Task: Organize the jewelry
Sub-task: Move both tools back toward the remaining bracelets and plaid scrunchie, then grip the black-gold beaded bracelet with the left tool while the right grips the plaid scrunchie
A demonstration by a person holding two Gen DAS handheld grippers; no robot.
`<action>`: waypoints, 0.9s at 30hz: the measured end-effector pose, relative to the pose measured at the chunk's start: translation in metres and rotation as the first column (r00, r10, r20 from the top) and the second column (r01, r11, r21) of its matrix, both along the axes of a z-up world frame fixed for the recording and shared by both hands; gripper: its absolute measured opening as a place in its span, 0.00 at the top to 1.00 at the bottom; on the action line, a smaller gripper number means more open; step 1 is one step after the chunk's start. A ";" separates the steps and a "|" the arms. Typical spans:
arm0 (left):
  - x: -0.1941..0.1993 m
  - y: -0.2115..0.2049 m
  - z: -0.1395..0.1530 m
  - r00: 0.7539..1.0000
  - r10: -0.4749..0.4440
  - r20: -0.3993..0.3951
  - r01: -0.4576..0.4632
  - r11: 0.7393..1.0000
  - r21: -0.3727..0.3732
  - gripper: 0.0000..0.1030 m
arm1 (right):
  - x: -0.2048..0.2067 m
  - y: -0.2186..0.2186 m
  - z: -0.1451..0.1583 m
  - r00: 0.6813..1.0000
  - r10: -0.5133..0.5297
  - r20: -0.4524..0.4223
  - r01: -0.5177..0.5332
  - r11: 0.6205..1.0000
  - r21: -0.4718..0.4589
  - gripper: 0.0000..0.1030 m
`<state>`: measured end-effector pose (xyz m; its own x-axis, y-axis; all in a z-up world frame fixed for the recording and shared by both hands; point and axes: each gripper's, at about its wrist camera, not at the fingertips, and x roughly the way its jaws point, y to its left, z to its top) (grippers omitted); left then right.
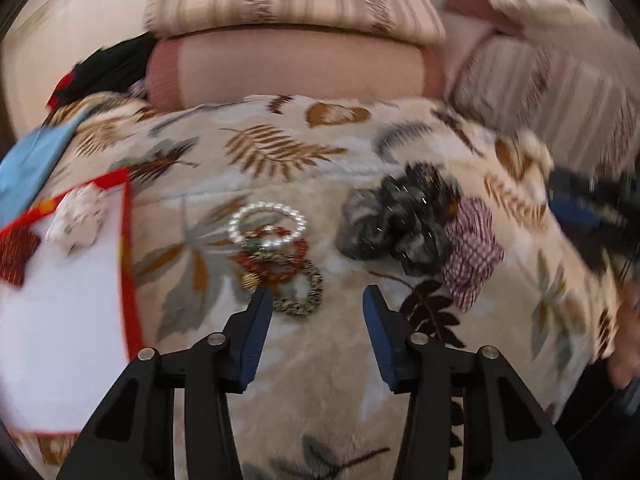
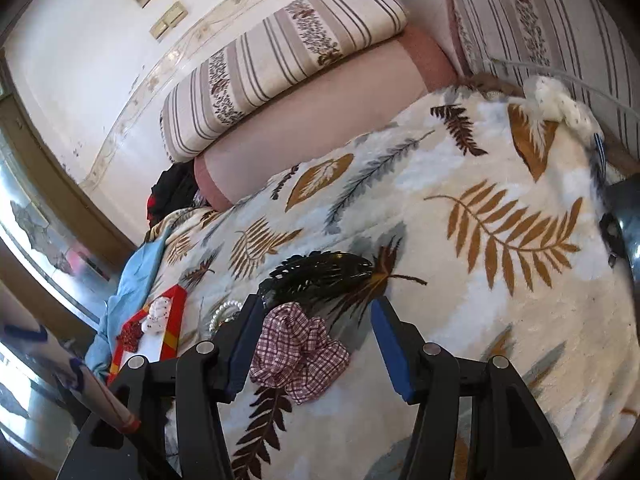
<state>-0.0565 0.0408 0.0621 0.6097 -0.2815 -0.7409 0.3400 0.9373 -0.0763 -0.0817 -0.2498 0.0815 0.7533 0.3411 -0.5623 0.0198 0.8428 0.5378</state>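
Hovering with left gripper [image 1: 318,294] agape, empty: four bracelets [image 1: 276,254] lying just ahead-left, three scrunchies [image 1: 400,224] ahead-right. Straddling checked scrunchie [image 2: 298,350] with right gripper [image 2: 316,308] parted, not pinching.

The left wrist view was smeared by motion blur. The red-edged box [image 1: 60,320] was cut off at the left edge, and the pearl bracelet [image 2: 224,314] was half hidden behind the right gripper's finger [image 2: 248,344].

Two black handheld grippers with blue-padded fingers, each angled downward. The left gripper [image 1: 318,294] has its jaws parted with nothing pressed between the pads. In its own view, the right gripper appears as a blur at three o'clock. The right gripper [image 2: 316,306] also stands apart, pads gripping nothing.
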 end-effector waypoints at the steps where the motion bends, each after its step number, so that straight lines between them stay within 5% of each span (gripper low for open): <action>1: 0.002 -0.005 -0.004 1.000 -0.016 0.004 0.016 0.999 0.031 0.55 | 0.001 -0.001 -0.002 1.000 0.004 -0.010 -0.004 1.000 0.019 0.40; 5: 0.015 -0.015 -0.019 0.999 -0.048 -0.020 0.049 0.994 0.097 0.61 | 0.005 -0.003 -0.011 0.999 0.011 -0.053 -0.008 0.998 0.057 0.40; 7: 0.020 -0.021 -0.027 0.995 -0.086 -0.054 0.092 0.989 0.113 0.85 | 0.006 0.000 -0.012 0.998 0.012 -0.060 -0.009 0.998 0.058 0.40; 8: 0.022 -0.025 -0.032 0.994 -0.096 -0.058 0.104 0.984 0.146 0.88 | 0.006 0.000 -0.013 0.998 0.007 -0.060 -0.004 0.999 0.055 0.40; 11: 0.026 -0.035 -0.041 0.994 -0.095 -0.047 0.103 0.968 0.227 0.88 | 0.006 -0.002 -0.014 0.998 -0.002 -0.065 0.005 0.999 0.049 0.40; 17: 0.038 -0.032 -0.044 0.997 -0.050 -0.065 0.062 0.976 0.207 0.87 | 0.010 0.006 -0.021 0.995 0.017 -0.099 -0.014 0.999 0.029 0.40; 20: 0.037 -0.022 -0.037 0.996 -0.041 -0.083 0.051 0.992 0.119 0.94 | 0.013 0.011 -0.026 0.992 0.039 -0.119 -0.037 0.999 0.023 0.40; 22: 0.037 -0.008 -0.025 0.994 -0.053 -0.094 0.051 0.998 -0.032 0.94 | 0.013 0.014 -0.029 0.991 0.052 -0.125 -0.048 0.998 0.029 0.37; 27: 0.027 0.013 0.009 0.997 -0.068 -0.022 0.061 0.968 -0.242 0.95 | 0.012 0.032 -0.027 0.989 0.103 -0.103 -0.105 0.994 -0.009 0.30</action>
<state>-0.0292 0.0538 0.0711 0.5633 -0.4917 -0.6640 0.3930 0.8664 -0.3082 -0.0695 -0.2179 0.0547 0.6526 0.4062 -0.6397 -0.0143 0.8506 0.5256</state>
